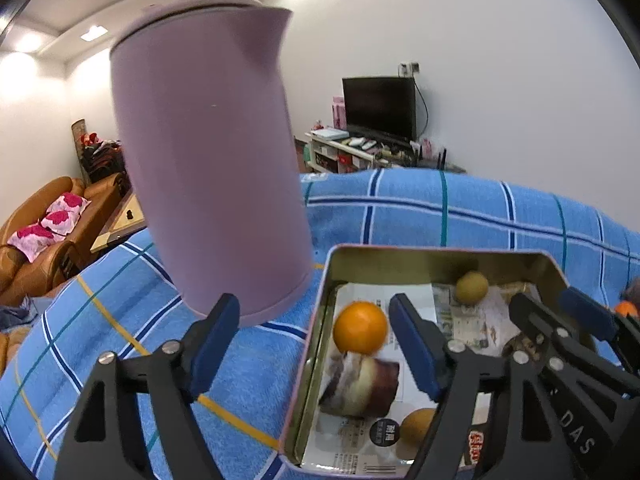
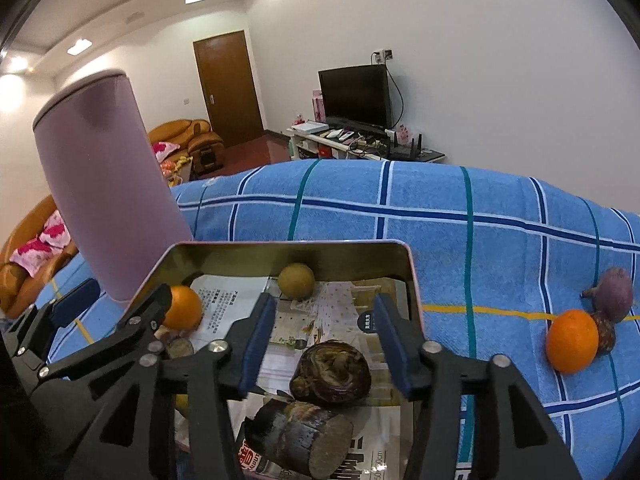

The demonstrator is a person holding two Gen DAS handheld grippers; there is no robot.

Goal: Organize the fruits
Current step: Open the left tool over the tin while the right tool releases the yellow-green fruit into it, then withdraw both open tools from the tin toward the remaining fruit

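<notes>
A metal tin (image 1: pixel 400 249) (image 2: pixel 288 245) lined with newspaper lies on the blue checked cloth. My left gripper (image 1: pixel 316 336) is open above the tin's left edge. An orange (image 1: pixel 360 327) (image 2: pixel 182 307) rests in the tin just inside its right finger, untouched. My right gripper (image 2: pixel 326 340) is open over the tin. A dark purple fruit (image 2: pixel 330 372) lies just below its fingers, clear of the pads. A dark cut stalk piece (image 2: pixel 300 436) and a yellow-green round fruit (image 2: pixel 296 281) (image 1: pixel 472 287) also sit inside. A second orange (image 2: pixel 572 340) and a purple fruit (image 2: pixel 612 294) lie on the cloth at right.
A tall purple kettle (image 1: pixel 212 160) (image 2: pixel 104 200) stands on the cloth just left of the tin, close to my left gripper. A small brown fruit (image 2: pixel 604 334) touches the outer orange. Beyond the table are a sofa (image 1: pixel 44 248) and a TV (image 2: pixel 356 96).
</notes>
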